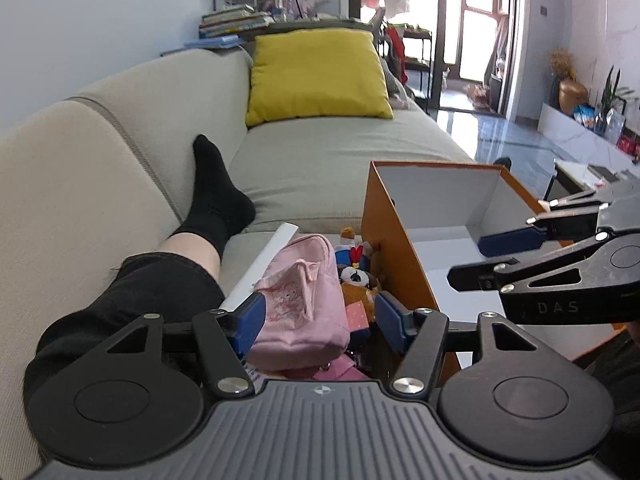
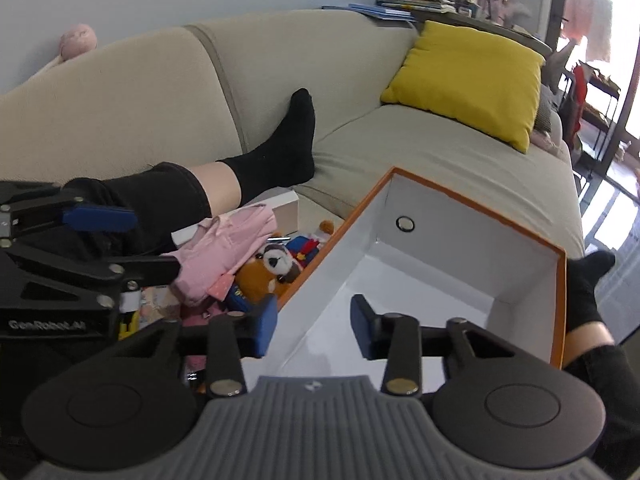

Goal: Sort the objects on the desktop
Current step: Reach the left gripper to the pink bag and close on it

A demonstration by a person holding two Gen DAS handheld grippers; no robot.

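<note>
Straddling the pink pouch point(image 1: 304, 304), the left gripper point(image 1: 318, 320) stands wide, gripping nothing.

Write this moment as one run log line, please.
left gripper: open around pink bag | right gripper: open, over orange box wall | box: empty

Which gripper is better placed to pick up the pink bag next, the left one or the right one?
Probably the left gripper: its open jaws already flank the pink bag. The right gripper straddles the wall of the orange box.
</note>
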